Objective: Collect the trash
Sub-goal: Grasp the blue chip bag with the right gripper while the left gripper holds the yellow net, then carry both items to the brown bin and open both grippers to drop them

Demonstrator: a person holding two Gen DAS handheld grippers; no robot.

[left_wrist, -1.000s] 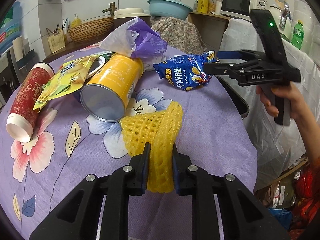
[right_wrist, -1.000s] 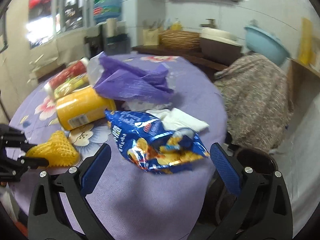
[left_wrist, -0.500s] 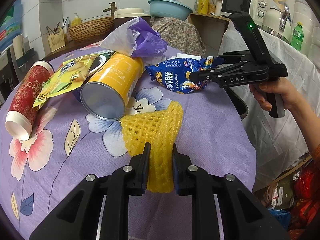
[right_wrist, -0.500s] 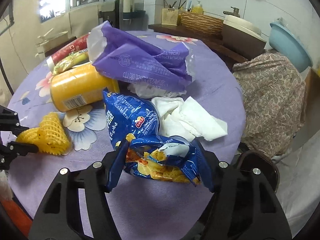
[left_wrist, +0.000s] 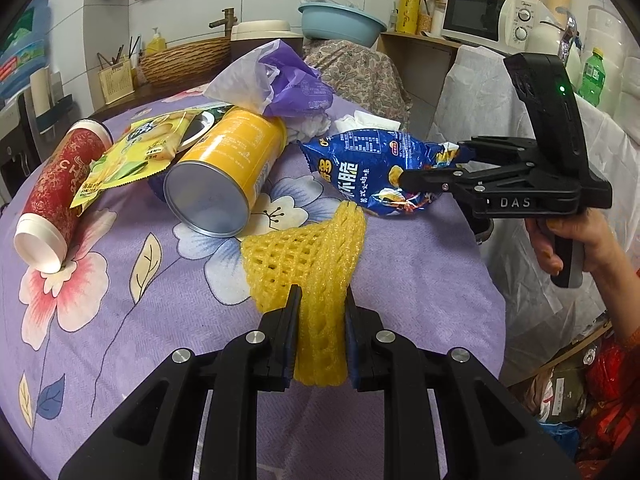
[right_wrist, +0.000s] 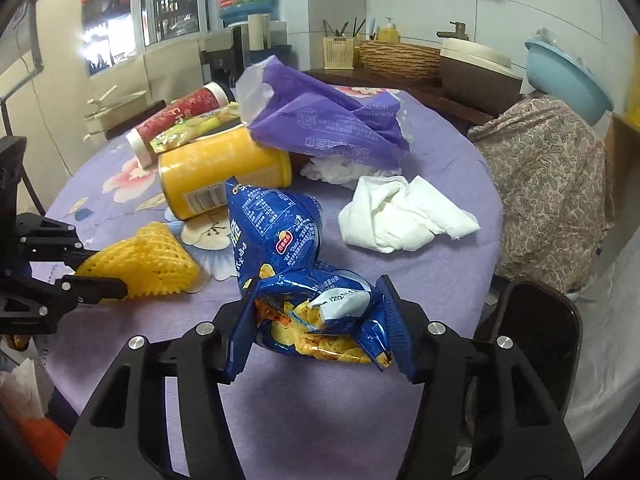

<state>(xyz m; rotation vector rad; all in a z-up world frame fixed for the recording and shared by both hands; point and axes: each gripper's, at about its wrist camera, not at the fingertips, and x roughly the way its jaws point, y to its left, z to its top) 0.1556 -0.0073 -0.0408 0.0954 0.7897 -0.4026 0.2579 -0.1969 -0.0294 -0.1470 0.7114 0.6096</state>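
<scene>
My left gripper (left_wrist: 319,304) is shut on a yellow foam fruit net (left_wrist: 308,256) at the near edge of the round table; the net also shows in the right wrist view (right_wrist: 140,266). My right gripper (right_wrist: 318,300) is shut on the crumpled end of a blue snack bag (right_wrist: 276,232), which is lifted slightly; the bag shows in the left wrist view (left_wrist: 368,168) with the right gripper (left_wrist: 428,172) beside it. A yellow can (left_wrist: 228,168), red tube (left_wrist: 56,184), yellow-green wrapper (left_wrist: 132,152), purple bag (right_wrist: 328,124) and white tissue (right_wrist: 404,214) lie on the table.
The table has a purple flowered cloth (left_wrist: 120,300). A dark chair (right_wrist: 532,344) stands at the table's right edge. A patterned cloth covers something (right_wrist: 556,176) behind it. A counter with a basket (left_wrist: 184,60) and a basin (left_wrist: 340,20) runs along the wall.
My right gripper came down around the blue snack bag, closed on its end and lifted it slightly. My left gripper stayed shut on the foam net.
</scene>
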